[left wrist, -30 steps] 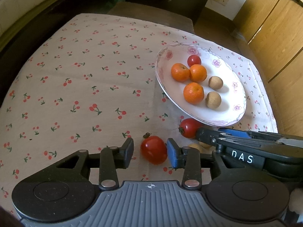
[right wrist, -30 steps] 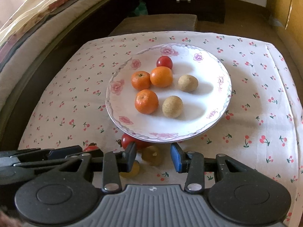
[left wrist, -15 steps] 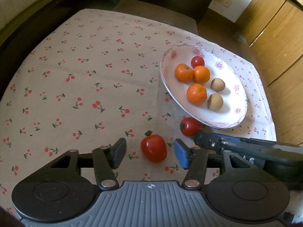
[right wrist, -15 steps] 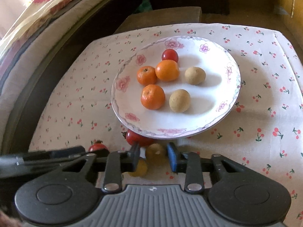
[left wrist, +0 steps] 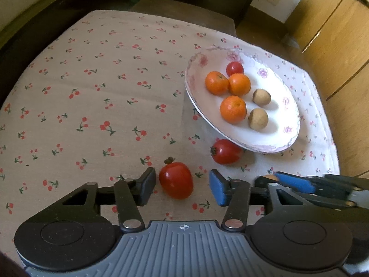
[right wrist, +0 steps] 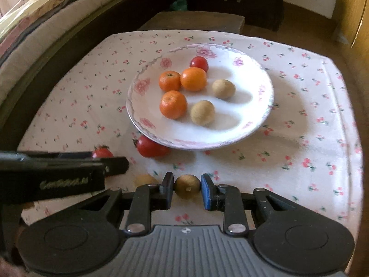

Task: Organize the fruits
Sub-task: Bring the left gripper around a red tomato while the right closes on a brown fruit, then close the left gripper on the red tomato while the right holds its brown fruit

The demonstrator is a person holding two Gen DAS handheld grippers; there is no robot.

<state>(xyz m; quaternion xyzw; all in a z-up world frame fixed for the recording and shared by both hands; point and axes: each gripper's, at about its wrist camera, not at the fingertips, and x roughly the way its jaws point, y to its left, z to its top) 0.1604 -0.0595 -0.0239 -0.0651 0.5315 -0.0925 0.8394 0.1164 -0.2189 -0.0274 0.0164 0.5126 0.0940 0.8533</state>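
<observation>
My right tool (right wrist: 187,190) is clenched on a small brown fruit (right wrist: 186,186), one pad against each side of it, just in front of the near rim of the plate (right wrist: 265,106). From this grip the plate lies straight ahead along the fingers, so I judge the coming move to be a lift and a forward carry over that rim.

My left tool (left wrist: 182,188) is released: its jaws have just been closing in, yet both pads stand clear of the red tomato (left wrist: 176,180) between them. That tomato sits on the table short of the plate and left of its near rim, with its stem end pointing away from me, so its long axis runs along the fingers and the pads would meet its narrow sides. A second tomato (left wrist: 226,151) lies against the plate's near edge. A further pale fruit (right wrist: 145,180) rests left of the held one.
</observation>
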